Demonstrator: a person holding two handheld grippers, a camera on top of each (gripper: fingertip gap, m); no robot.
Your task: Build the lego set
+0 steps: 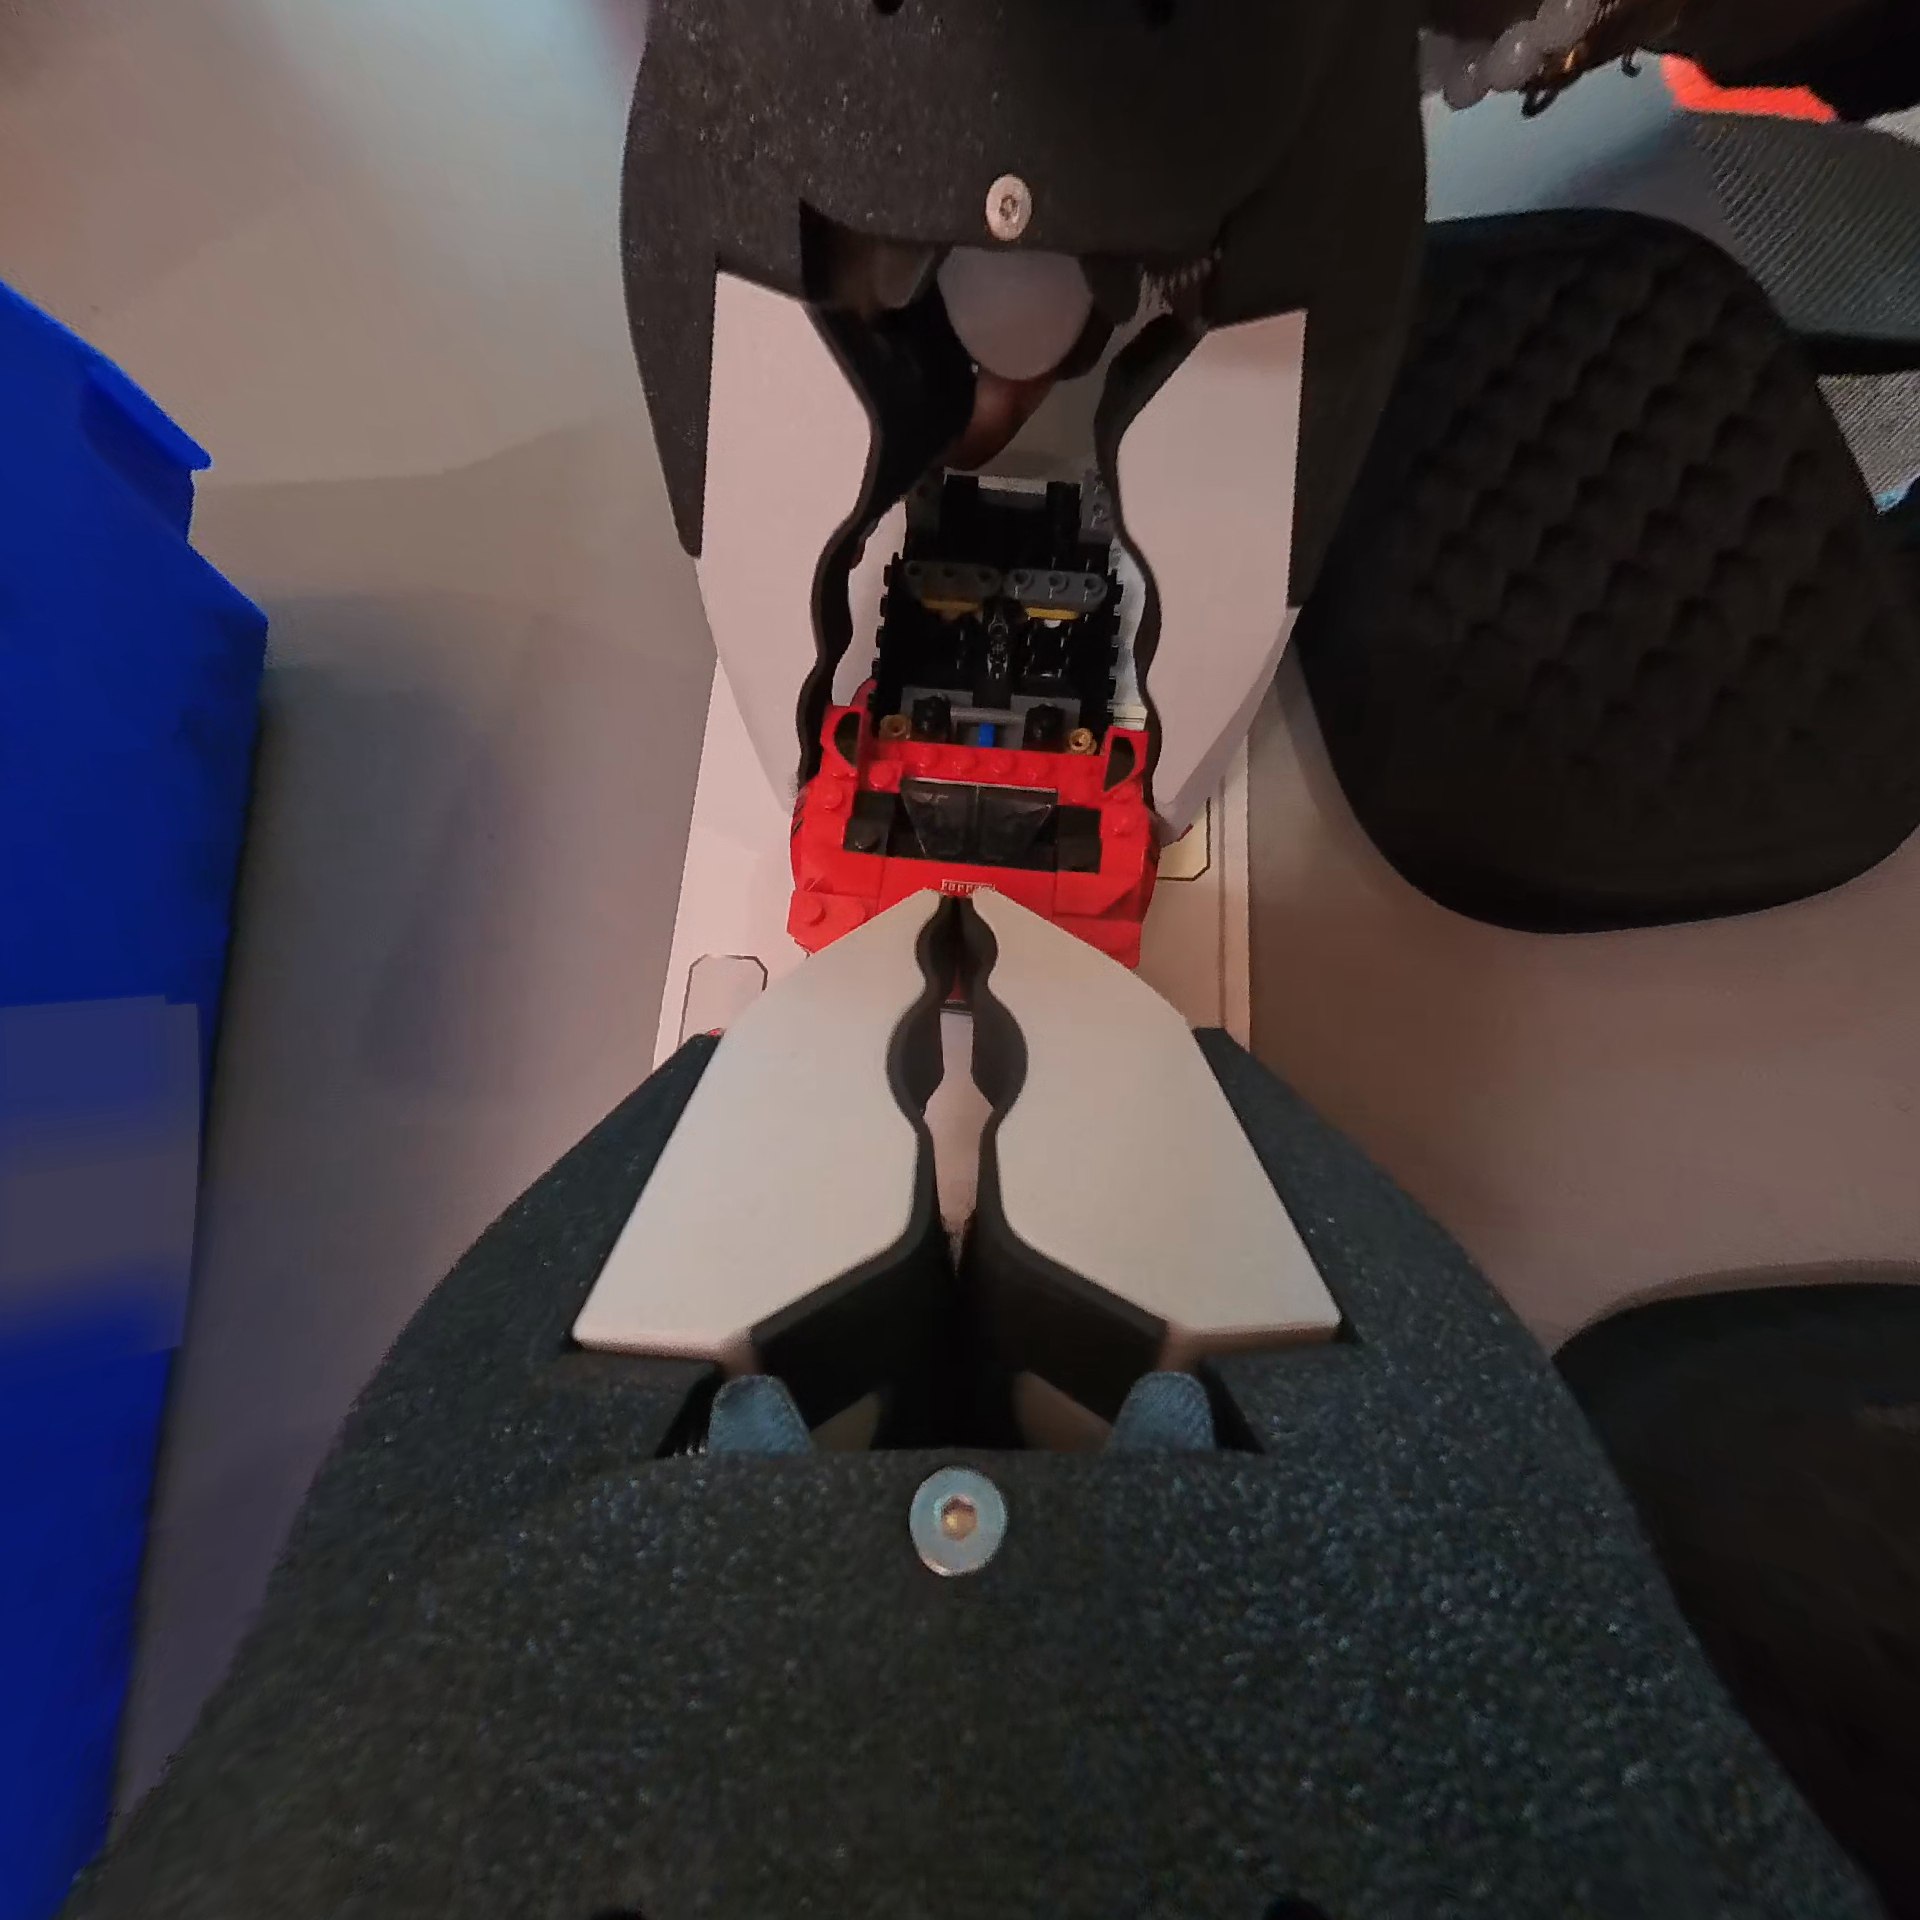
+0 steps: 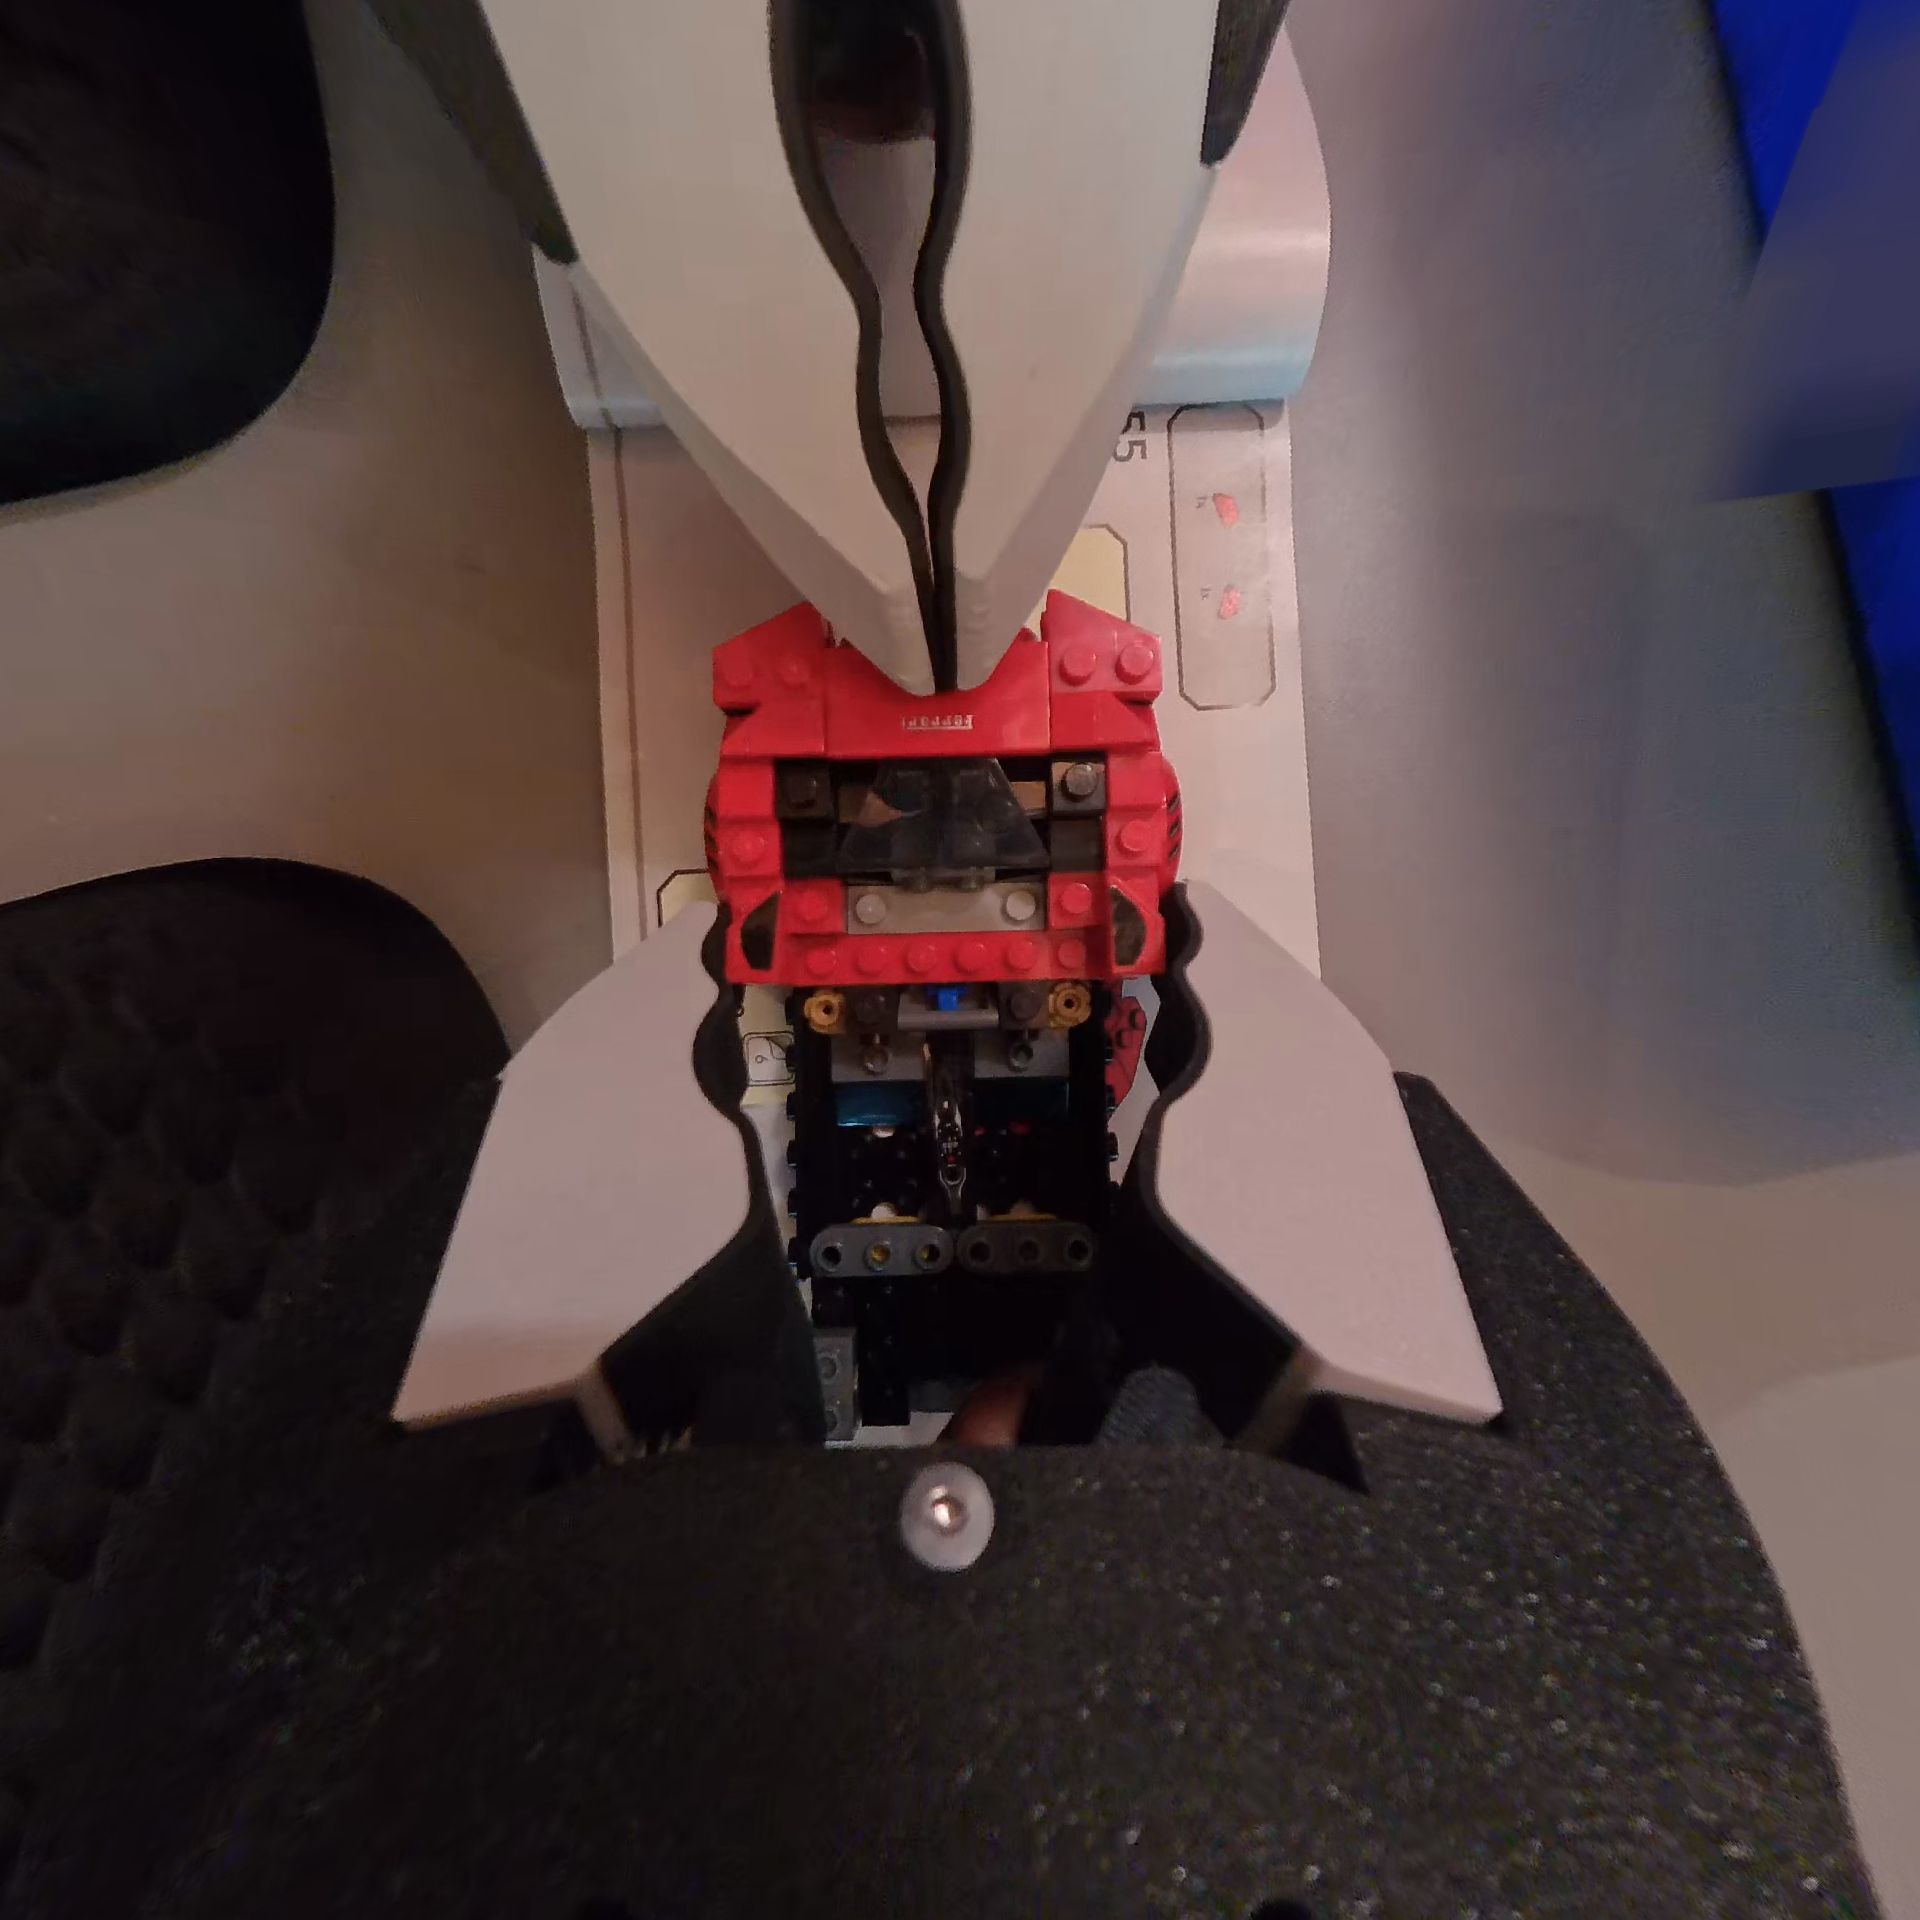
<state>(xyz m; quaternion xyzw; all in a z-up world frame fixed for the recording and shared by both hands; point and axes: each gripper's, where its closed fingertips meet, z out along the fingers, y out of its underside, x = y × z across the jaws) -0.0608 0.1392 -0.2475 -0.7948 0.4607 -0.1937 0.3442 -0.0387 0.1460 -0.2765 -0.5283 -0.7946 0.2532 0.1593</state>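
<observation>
- The half-built lego car (image 2: 935,935) sits mid-frame on an instruction booklet (image 2: 1226,540) on the desk (image 1: 436,540); likely light, stiff, apt to shed bricks, best held by its black chassis sides.
- Right gripper (image 2: 940,935): jaws straddle the chassis; contact unclear.
- Left gripper (image 1: 951,914): jaws together at the car's red end; anything pinched is hidden.

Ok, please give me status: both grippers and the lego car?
Left gripper shut, tips on the red end of the lego car. Right gripper jaws around the black chassis. Nothing in the way.
</observation>
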